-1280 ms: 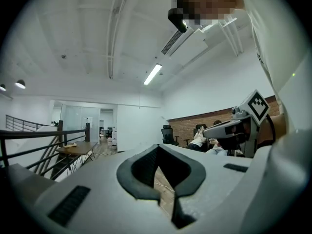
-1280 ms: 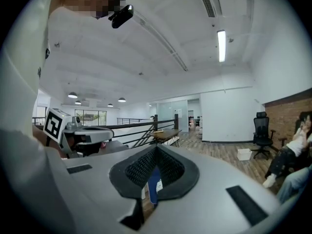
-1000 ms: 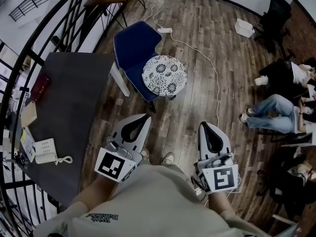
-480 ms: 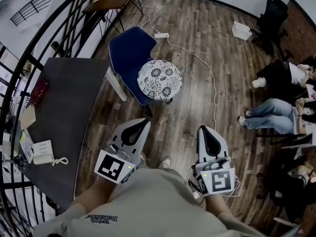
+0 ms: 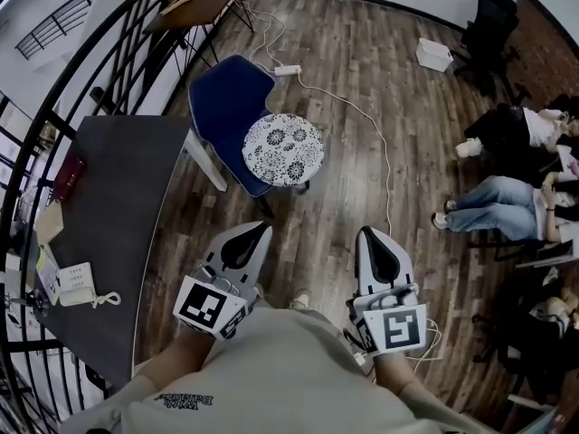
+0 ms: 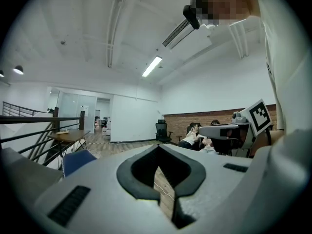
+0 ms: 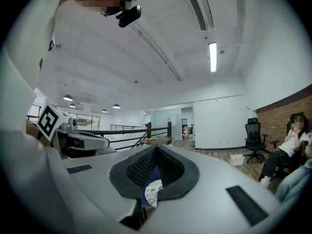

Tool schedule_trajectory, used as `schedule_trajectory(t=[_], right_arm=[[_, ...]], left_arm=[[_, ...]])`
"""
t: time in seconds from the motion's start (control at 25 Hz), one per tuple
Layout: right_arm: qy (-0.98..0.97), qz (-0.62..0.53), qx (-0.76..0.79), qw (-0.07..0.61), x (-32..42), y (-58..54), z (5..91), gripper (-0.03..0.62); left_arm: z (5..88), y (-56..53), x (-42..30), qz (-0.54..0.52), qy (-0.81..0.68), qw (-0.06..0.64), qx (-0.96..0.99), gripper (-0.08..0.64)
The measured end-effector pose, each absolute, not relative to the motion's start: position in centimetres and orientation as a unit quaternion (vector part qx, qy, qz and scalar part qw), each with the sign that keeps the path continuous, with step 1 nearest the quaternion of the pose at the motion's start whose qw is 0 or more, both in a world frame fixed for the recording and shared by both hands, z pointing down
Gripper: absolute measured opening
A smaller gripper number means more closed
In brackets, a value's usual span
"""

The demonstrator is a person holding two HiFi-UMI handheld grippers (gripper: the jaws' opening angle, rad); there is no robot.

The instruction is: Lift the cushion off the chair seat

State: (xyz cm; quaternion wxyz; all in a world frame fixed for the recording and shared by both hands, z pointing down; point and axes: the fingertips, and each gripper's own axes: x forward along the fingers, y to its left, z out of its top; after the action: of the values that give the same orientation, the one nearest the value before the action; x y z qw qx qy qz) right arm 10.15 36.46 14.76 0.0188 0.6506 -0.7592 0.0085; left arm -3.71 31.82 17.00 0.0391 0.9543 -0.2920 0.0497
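A round white cushion (image 5: pixel 283 149) with a dark flower pattern lies on the seat of a blue chair (image 5: pixel 229 107), up the middle of the head view. My left gripper (image 5: pixel 257 231) and right gripper (image 5: pixel 366 234) are held side by side close to my body, both shut and empty, well short of the chair. The left gripper (image 6: pixel 158 156) view looks level across the room, with part of the blue chair (image 6: pixel 78 161) at its left. Through the gap of the right gripper (image 7: pixel 155 149), a sliver of the patterned cushion (image 7: pixel 153 191) and blue seat shows.
A dark grey desk (image 5: pixel 113 215) with a telephone (image 5: pixel 77 284) stands left, beside a black railing (image 5: pixel 54 107). A white cable (image 5: pixel 380 143) runs over the wood floor from a power strip (image 5: pixel 288 70). People sit at right (image 5: pixel 507 202). A white box (image 5: pixel 434 54) sits on the floor far back.
The chair and cushion have slid left and slightly up in the head view as the view shifts. Both grippers stay shut and keep their places near my body.
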Motion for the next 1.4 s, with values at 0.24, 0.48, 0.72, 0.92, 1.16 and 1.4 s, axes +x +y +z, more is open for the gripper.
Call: schedule_trajectory(t=[0.24, 0.48, 0.72, 0.92, 1.16, 1.4], right_arm=[[-0.761, 0.006, 0.648, 0.013, 10.8, 37.0, 14.6, 0.003], [-0.771, 0.021, 0.637, -0.003, 11.0, 37.7, 15.2, 0.003], [-0.78, 0.031, 0.625, 0.002, 10.2, 36.7, 16.2, 0.003], [-0.786, 0.028, 0.617, 0.01, 9.4, 34.3, 16.7, 0.003], [-0.791, 0.029, 0.611, 0.017, 9.1, 30.6, 17.1, 0.003], [-0.785, 0.041, 0.618, 0.025, 9.6, 27.0, 18.1, 0.003]], left_arm=[[16.9, 32.1, -2.6, 0.052, -0.286, 0.032, 0.956, 0.005], [16.6, 32.4, -2.3, 0.05, -0.29, 0.024, 0.956, 0.005], [17.1, 31.0, -3.2, 0.052, -0.301, 0.018, 0.952, 0.005], [17.9, 29.1, -3.8, 0.051, -0.307, 0.02, 0.95, 0.005], [18.8, 25.1, -4.0, 0.057, -0.317, 0.027, 0.946, 0.005], [19.8, 20.5, -3.9, 0.055, -0.324, 0.041, 0.944, 0.005]])
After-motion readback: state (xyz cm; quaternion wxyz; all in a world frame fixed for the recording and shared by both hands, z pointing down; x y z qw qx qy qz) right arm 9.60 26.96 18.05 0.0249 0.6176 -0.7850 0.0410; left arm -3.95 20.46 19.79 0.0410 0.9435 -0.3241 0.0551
